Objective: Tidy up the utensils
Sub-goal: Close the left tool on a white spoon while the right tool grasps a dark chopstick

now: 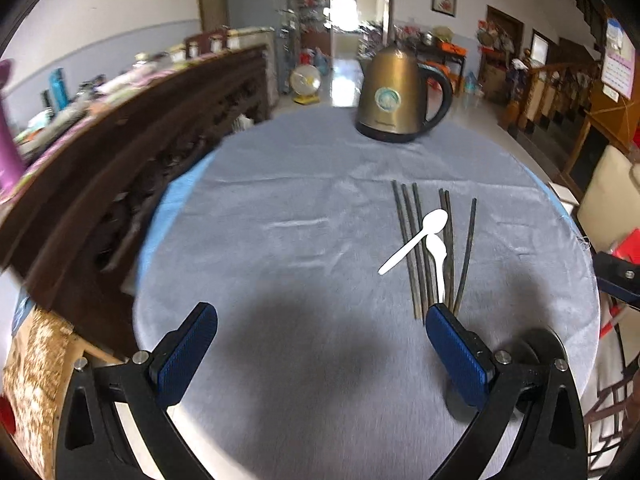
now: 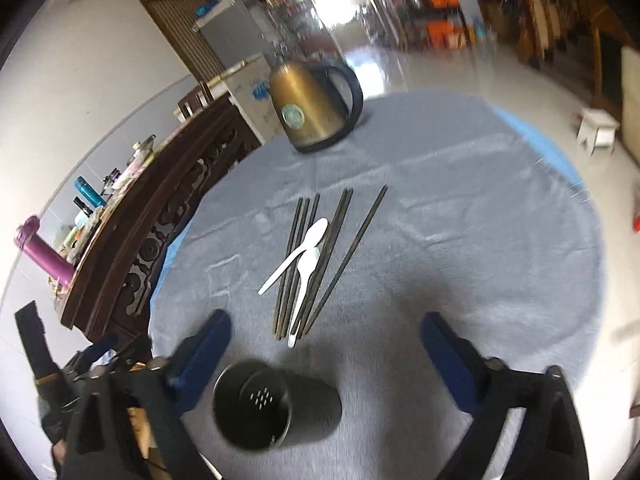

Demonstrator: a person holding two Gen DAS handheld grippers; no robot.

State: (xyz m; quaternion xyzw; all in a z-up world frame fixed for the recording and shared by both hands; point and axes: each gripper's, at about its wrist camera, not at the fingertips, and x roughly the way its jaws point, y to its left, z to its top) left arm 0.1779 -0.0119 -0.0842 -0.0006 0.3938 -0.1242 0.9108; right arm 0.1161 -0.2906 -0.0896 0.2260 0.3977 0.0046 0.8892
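Several dark chopsticks (image 1: pixel 416 248) lie side by side on the grey tablecloth (image 1: pixel 300 240), with two white plastic spoons (image 1: pixel 434 222) crossed on top. In the right wrist view the same chopsticks (image 2: pixel 320 264) and spoons (image 2: pixel 310 240) lie just ahead of my fingers. A dark metal utensil cup (image 2: pixel 264 404) with a perforated bottom stands low between the right gripper's fingers, nearer the left one. My left gripper (image 1: pixel 320 316) is open over bare cloth, its right fingertip (image 1: pixel 438 314) by the chopsticks' near ends. My right gripper (image 2: pixel 326 326) is open, with no pad pressing on the cup.
A gold electric kettle (image 1: pixel 394 96) with a black handle stands at the table's far side. A carved dark wooden sideboard (image 1: pixel 132 168) cluttered with bottles runs along the left. Wooden furniture and a white stool (image 2: pixel 598 128) stand on the tiled floor to the right.
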